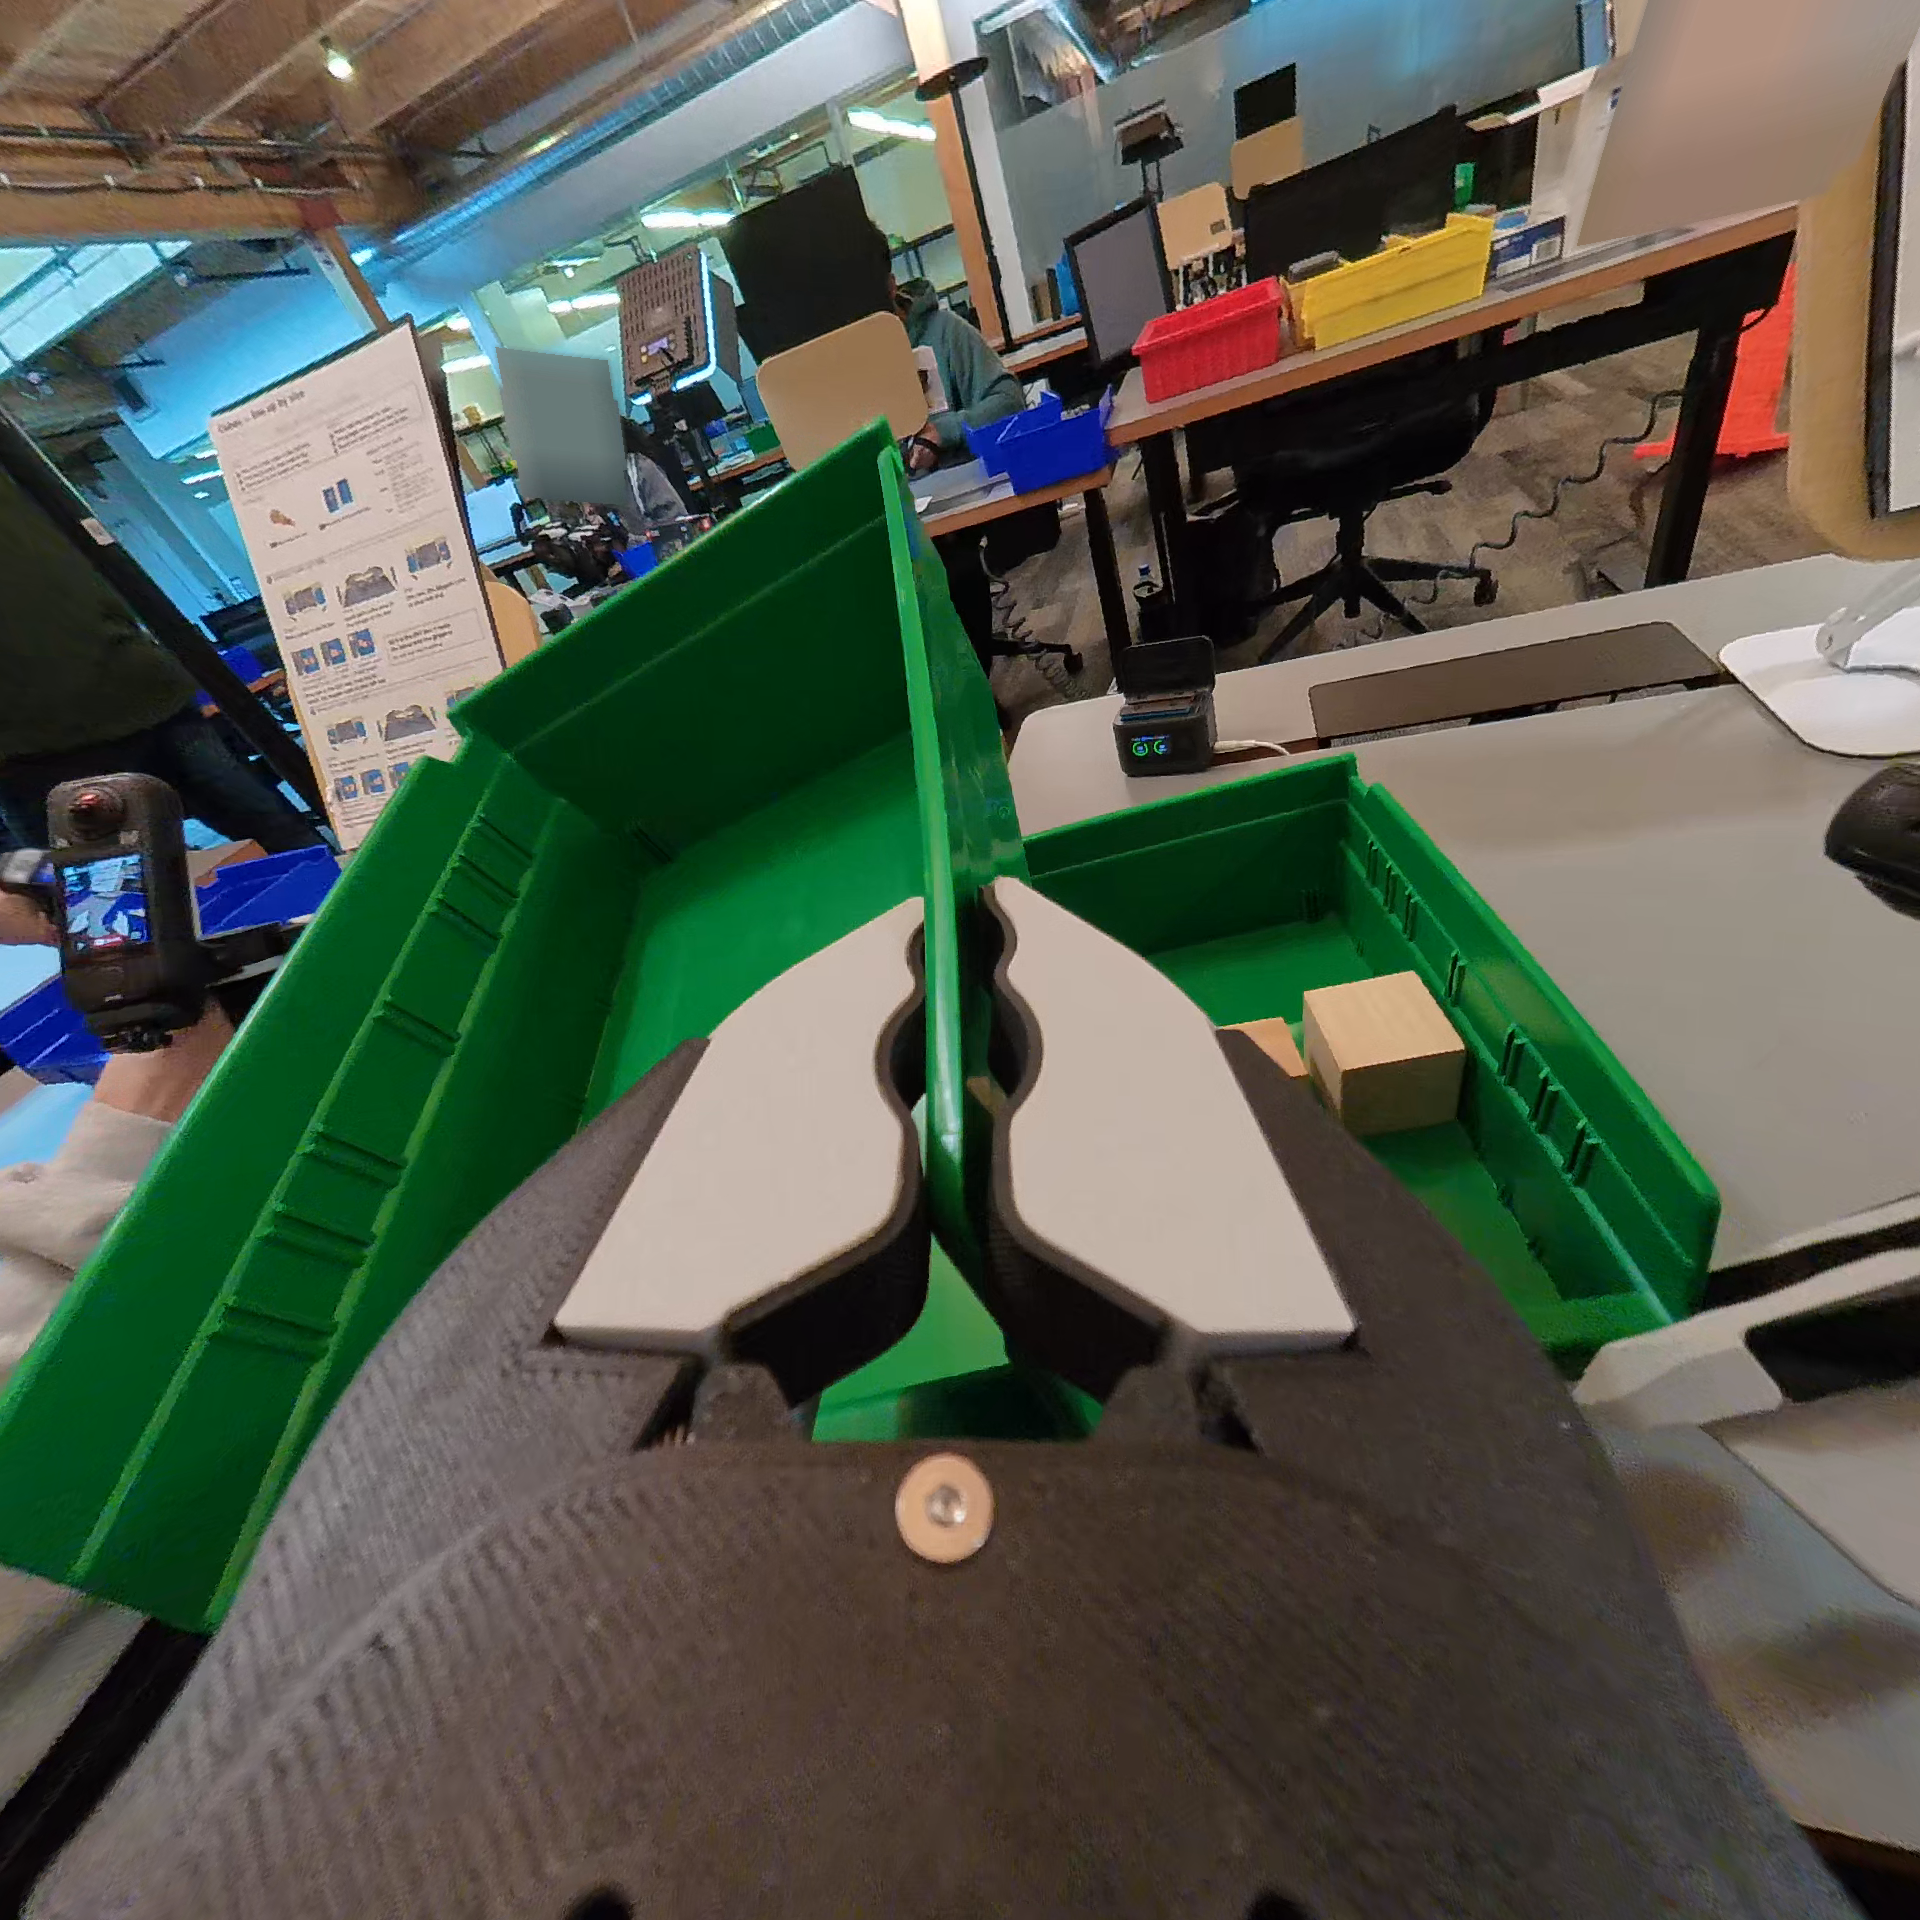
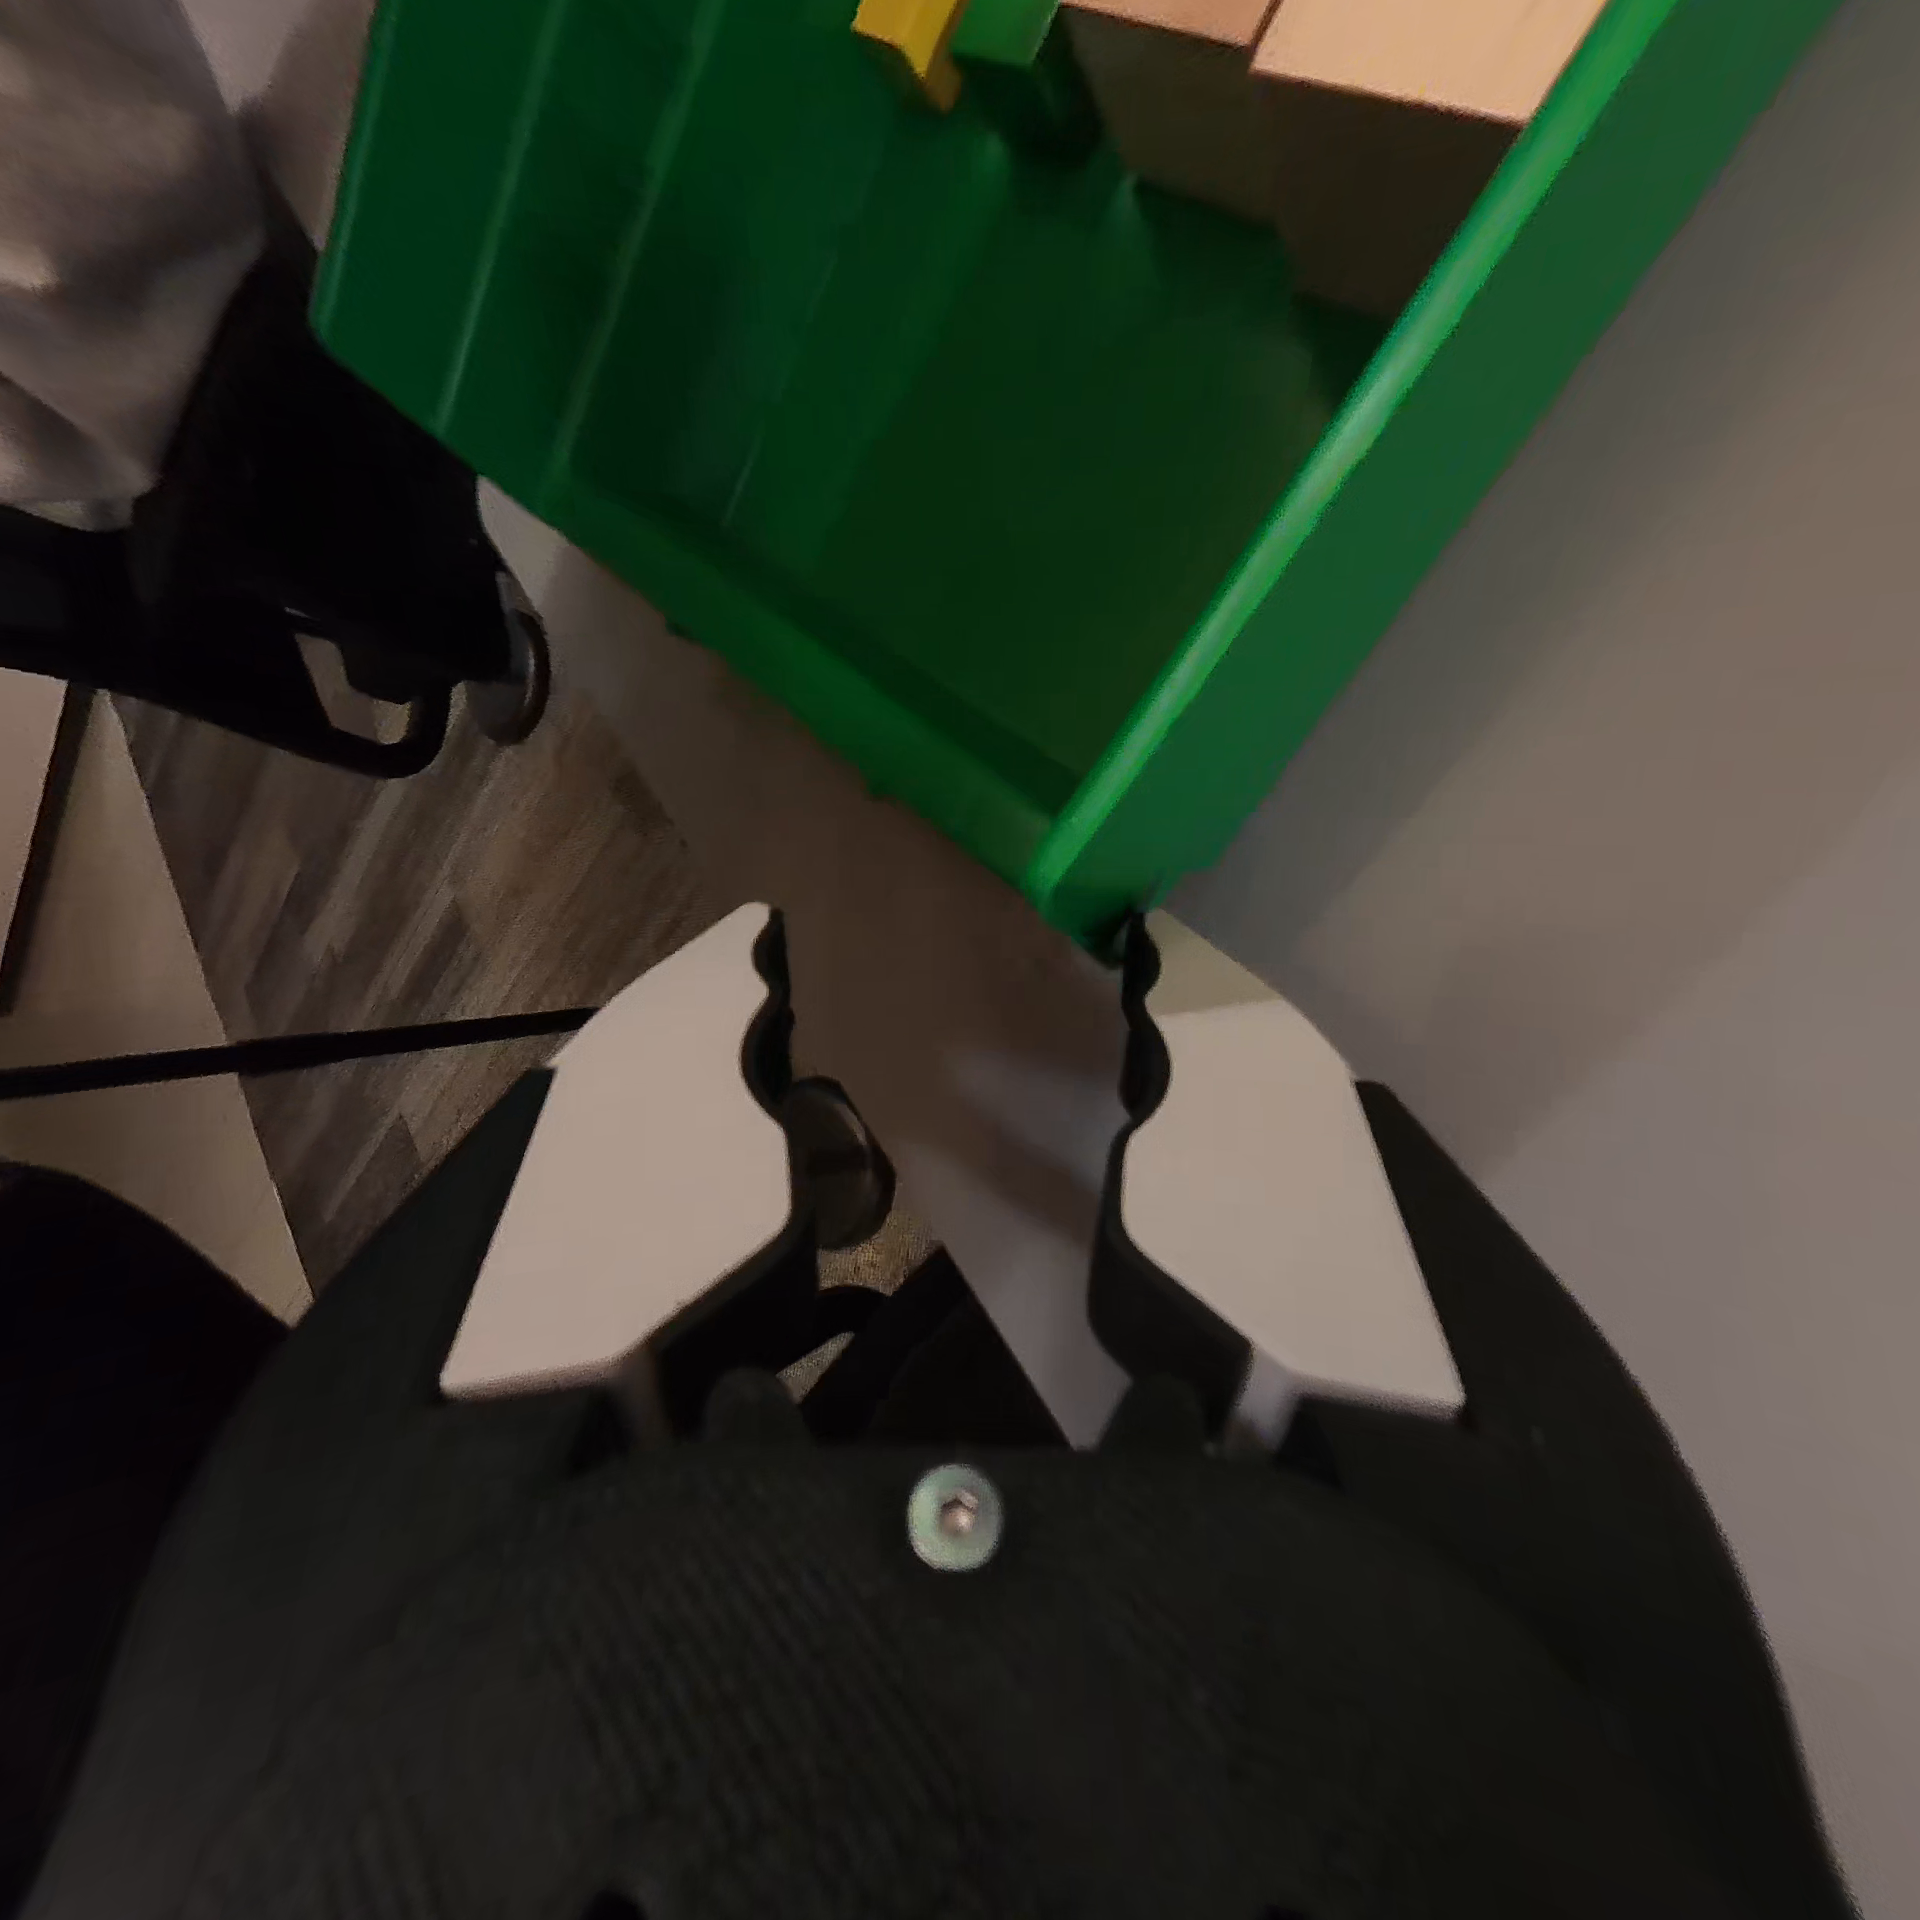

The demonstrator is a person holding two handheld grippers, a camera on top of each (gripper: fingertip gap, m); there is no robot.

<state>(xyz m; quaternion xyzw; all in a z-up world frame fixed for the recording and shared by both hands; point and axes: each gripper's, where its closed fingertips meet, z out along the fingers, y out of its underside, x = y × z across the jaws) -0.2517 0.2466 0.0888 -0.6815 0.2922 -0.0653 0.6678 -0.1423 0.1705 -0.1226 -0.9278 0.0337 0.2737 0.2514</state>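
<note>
My left gripper (image 1: 954, 914) is shut on the side wall of an empty green bin (image 1: 727, 831) and holds it tilted above the grey table (image 1: 1621, 894). A second green bin (image 1: 1558, 1122) rests on the table to its right, with a wooden block (image 1: 1382, 1049) and part of another block inside. In the right wrist view my right gripper (image 2: 951, 930) is open and empty, its right fingertip (image 2: 1195, 966) at the near corner of a green bin (image 2: 1039, 468). That bin holds wooden blocks (image 2: 1382, 135) and a yellow piece (image 2: 914, 42).
A small black charging case (image 1: 1164, 717) and a dark mat (image 1: 1507, 675) lie on the table behind the bins. A person's hand holds a black camera (image 1: 114, 904) at the left. Office chairs, desks with coloured bins and a poster board stand beyond. A chair base (image 2: 343, 644) shows below the table edge.
</note>
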